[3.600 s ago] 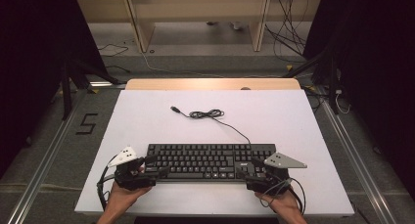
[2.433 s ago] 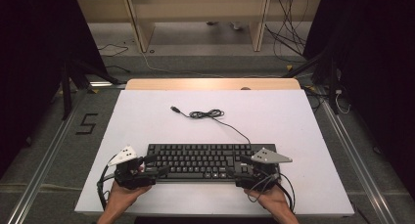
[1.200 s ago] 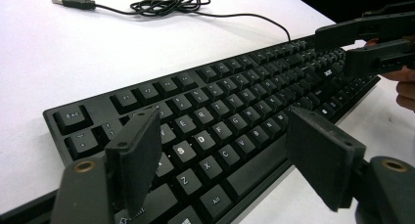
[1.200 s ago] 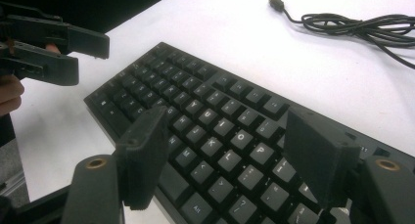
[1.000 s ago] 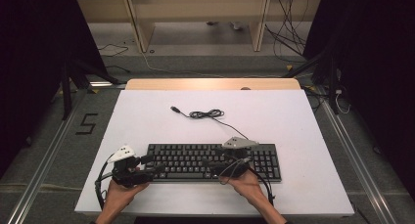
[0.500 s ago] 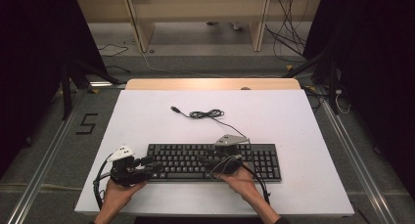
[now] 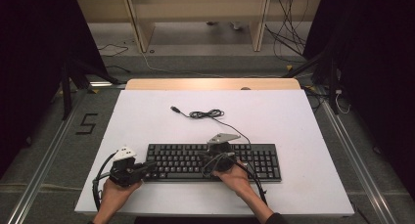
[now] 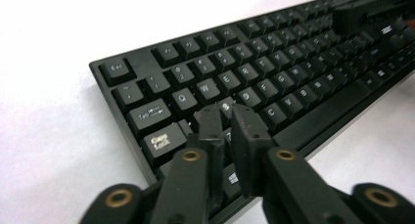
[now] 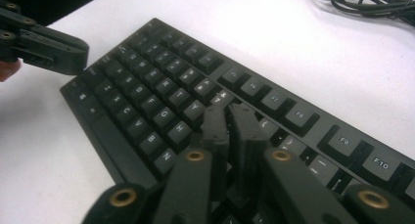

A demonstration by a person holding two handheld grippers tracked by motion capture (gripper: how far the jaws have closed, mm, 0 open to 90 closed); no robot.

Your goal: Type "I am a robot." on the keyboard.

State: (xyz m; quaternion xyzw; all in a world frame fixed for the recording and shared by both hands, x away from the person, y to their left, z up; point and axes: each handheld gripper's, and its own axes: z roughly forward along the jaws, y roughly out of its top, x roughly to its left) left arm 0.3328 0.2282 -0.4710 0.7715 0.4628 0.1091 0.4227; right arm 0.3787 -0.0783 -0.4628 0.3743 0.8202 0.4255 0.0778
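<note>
A black keyboard lies on the near half of the white table. My left gripper lies at the keyboard's left end and points right. In the left gripper view its jaws have just been closing and now stand together over the letter keys, with nothing between them. My right gripper is over the keyboard's middle and points left. Its jaws are shut above the keys near the number row, holding nothing. The left gripper appears at the top left of the right gripper view.
The keyboard's black cable lies coiled on the table behind it, its plug end to the left. The same cable shows at the top right of the right gripper view. A wooden strip runs along the table's far edge.
My right hand has slid left along the keyboard from its right end to its middle. The left hand has stayed at the left end.
</note>
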